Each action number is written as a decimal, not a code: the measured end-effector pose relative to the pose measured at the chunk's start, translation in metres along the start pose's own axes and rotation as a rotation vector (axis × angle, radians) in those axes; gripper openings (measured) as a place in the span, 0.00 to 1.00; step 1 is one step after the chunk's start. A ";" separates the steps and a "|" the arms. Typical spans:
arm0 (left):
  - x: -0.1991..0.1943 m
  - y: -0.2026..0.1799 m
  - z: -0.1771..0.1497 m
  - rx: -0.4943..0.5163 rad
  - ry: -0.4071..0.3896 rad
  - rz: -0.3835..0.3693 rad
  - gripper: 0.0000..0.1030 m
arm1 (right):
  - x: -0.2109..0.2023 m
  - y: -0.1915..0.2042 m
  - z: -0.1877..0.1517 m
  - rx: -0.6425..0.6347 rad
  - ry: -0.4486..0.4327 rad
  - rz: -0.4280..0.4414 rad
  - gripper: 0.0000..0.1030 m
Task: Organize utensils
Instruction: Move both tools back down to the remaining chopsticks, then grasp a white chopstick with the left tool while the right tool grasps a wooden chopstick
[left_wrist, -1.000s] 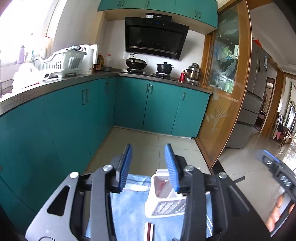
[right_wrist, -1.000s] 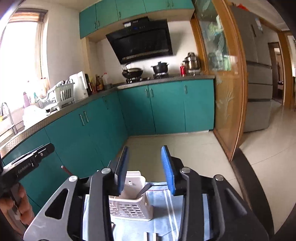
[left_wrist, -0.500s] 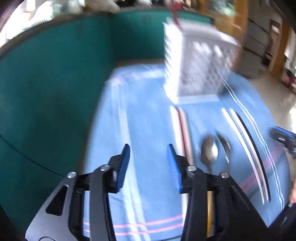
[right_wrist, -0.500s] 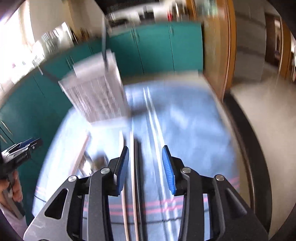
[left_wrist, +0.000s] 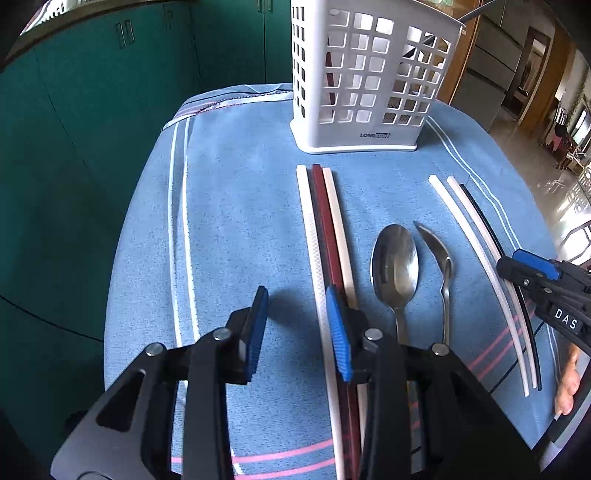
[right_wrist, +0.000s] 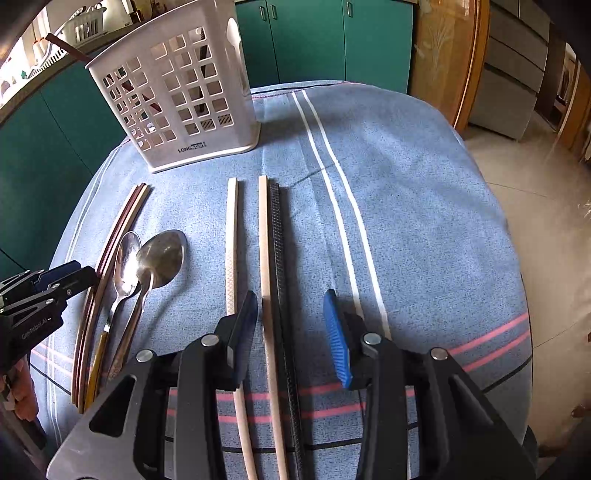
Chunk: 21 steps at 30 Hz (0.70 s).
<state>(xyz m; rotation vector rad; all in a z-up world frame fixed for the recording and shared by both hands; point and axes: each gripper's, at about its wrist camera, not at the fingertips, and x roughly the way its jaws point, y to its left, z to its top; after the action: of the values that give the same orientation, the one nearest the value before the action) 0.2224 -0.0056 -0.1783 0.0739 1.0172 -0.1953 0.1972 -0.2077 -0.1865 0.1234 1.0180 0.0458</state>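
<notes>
A white slotted utensil holder (left_wrist: 369, 81) stands at the far end of a blue cloth (left_wrist: 240, 206); it also shows in the right wrist view (right_wrist: 177, 92), with a few utensils inside. Three chopsticks, white, dark red and white (left_wrist: 327, 229), lie side by side. Two metal spoons (left_wrist: 395, 266) lie to their right. Two white chopsticks and a black one (right_wrist: 273, 251) lie further right. My left gripper (left_wrist: 297, 328) is open and empty just left of the three chopsticks. My right gripper (right_wrist: 291, 328) is open and empty, straddling a white and the black chopstick.
Teal cabinets (left_wrist: 74, 110) run along the left and back. The cloth-covered table (right_wrist: 424, 221) ends at a rounded edge, with tiled floor (right_wrist: 535, 177) to the right. A wooden-framed glass partition (right_wrist: 443, 55) stands behind the table.
Both grippers tilted down from looking across the kitchen to looking at the table top. They now hover low over the chopsticks, and both stay open.
</notes>
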 end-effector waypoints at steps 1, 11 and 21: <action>0.002 -0.003 0.000 0.010 0.012 0.010 0.33 | 0.000 0.001 0.000 -0.004 -0.002 -0.005 0.36; 0.001 0.015 -0.002 -0.059 0.021 0.084 0.12 | -0.004 -0.013 -0.001 0.027 -0.007 -0.048 0.36; 0.005 0.020 0.014 -0.064 0.041 0.021 0.12 | -0.010 0.014 0.031 -0.039 -0.027 0.060 0.35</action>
<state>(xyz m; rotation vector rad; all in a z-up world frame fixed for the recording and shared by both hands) 0.2406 0.0115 -0.1760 0.0303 1.0622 -0.1422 0.2186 -0.1971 -0.1599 0.1192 0.9861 0.1181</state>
